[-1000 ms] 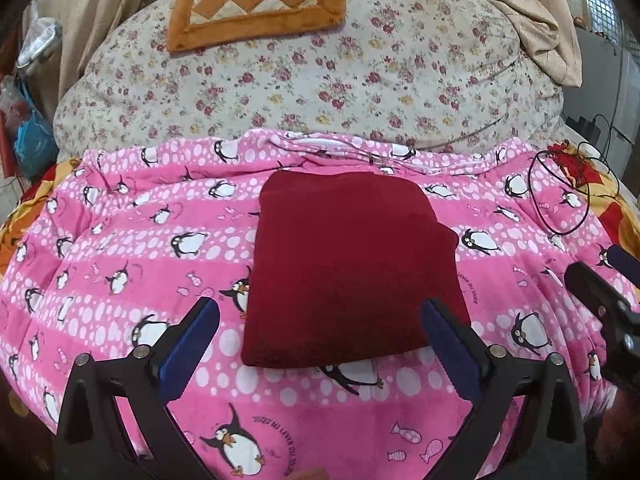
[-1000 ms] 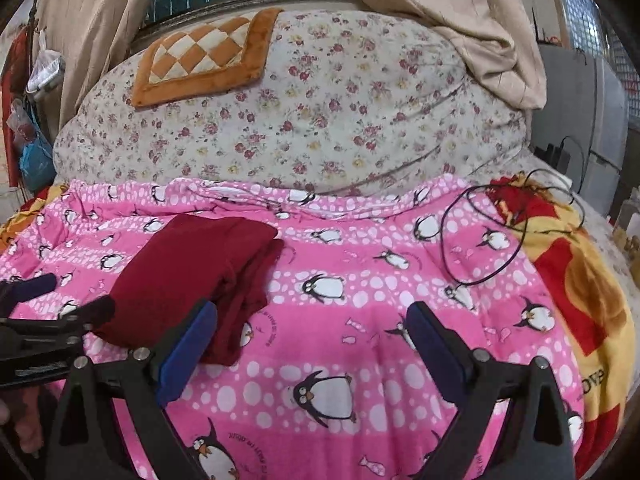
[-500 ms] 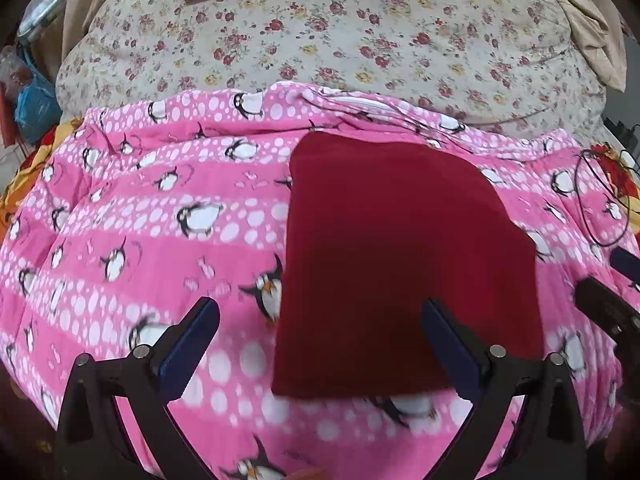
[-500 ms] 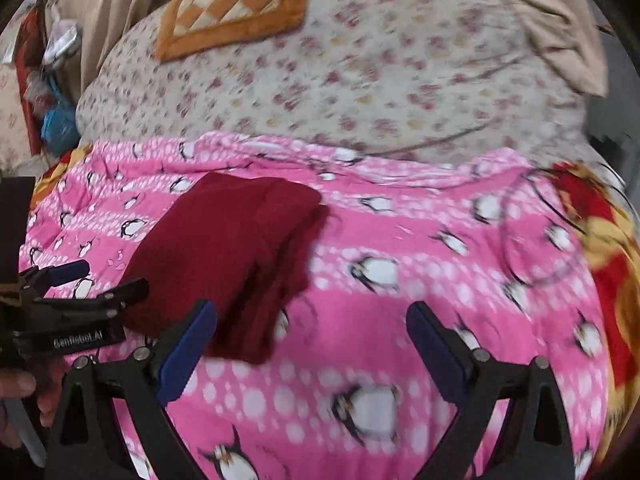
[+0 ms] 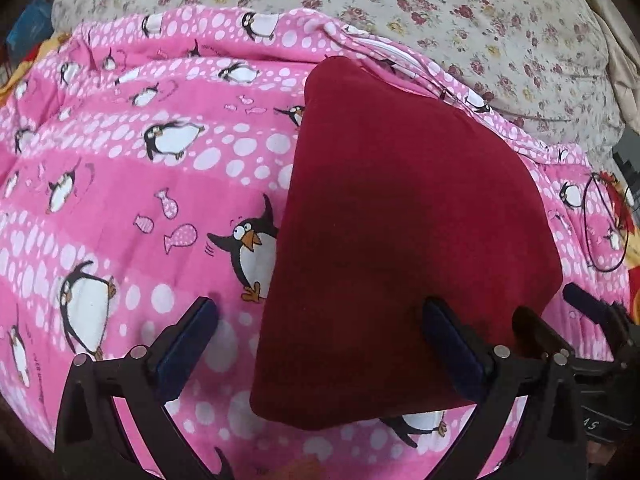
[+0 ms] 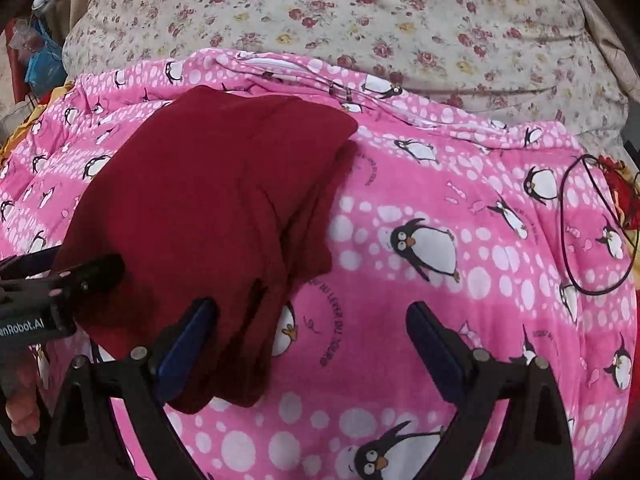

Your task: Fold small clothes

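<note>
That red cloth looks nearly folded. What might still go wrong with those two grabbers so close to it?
The dark red garment lies on a soft, rumpled penguin blanket, so a nudge may undo the fold. Its right edge shows loose layers that may slip apart when the open right hand-held gripper closes. The open left hand-held gripper might pinch blanket along with cloth.

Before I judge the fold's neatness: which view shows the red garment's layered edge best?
The right wrist view: the red garment shows its stacked layers along the side nearest the right gripper. The left wrist view shows only its smooth top face, with the layered side out of sight and the left gripper open over its near edge.
</note>
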